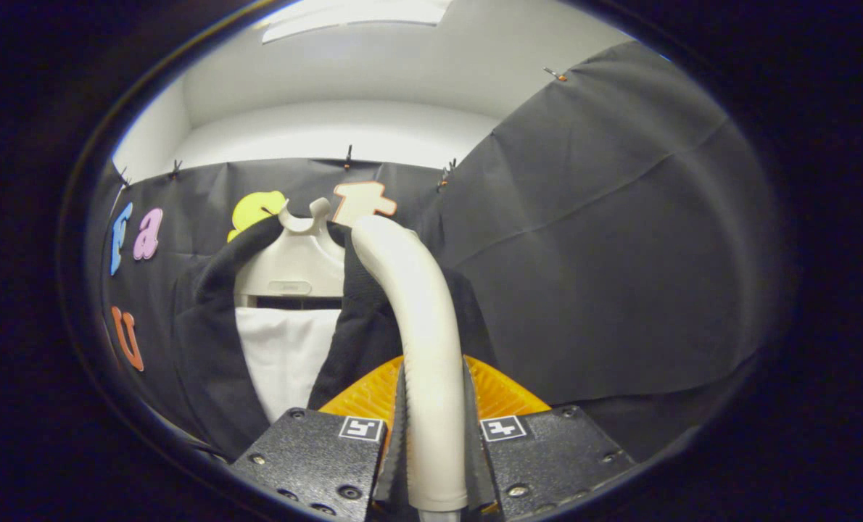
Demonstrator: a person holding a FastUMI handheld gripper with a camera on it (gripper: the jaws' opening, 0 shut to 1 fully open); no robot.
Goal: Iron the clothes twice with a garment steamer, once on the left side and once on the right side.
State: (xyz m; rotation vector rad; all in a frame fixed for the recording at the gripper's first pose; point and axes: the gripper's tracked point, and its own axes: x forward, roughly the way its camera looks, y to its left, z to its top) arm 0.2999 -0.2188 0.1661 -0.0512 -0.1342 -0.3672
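My gripper (434, 435) is shut on the cream handle of the garment steamer (418, 319), which rises between the fingers and curves forward at its top. The steamer's head bends toward a black jacket (210, 341) that hangs just beyond the fingers on a cream hanger (297, 261). The jacket hangs open at the front, and a white panel (286, 355) shows inside it. The steamer head rests near the jacket's right lapel; whether it touches the cloth I cannot tell.
The black cloth wall (605, 254) of the booth stands behind and to the right of the jacket. Above the cloth a white wall and ceiling (344, 109) show.
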